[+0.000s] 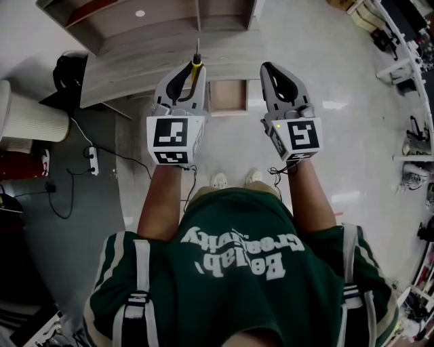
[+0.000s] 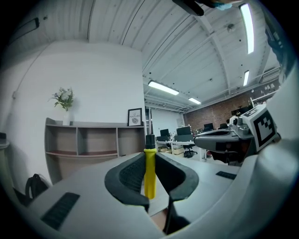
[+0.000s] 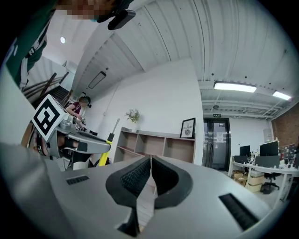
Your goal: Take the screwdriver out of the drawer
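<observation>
In the head view my left gripper [image 1: 192, 68] is shut on a screwdriver [image 1: 196, 63] with a yellow handle; its thin metal shaft sticks out past the jaw tips. The left gripper view shows the yellow handle [image 2: 149, 173] standing upright between the two black pads, with the left gripper [image 2: 149, 158] pointing level at a wall shelf. My right gripper [image 1: 269, 68] hangs beside it, shut with nothing in it; the right gripper [image 3: 150, 159] has its pads meeting. Below and between the two grippers, the small wooden drawer [image 1: 227, 97] stands pulled out.
The drawer belongs to a low wood-grain cabinet [image 1: 142, 64] in front of an open shelf unit [image 1: 156, 20]. A white ribbed bin [image 1: 30, 118], a black bag [image 1: 68, 71] and a power strip [image 1: 93, 161] with cables lie left. Desks [image 1: 407, 61] line the right edge.
</observation>
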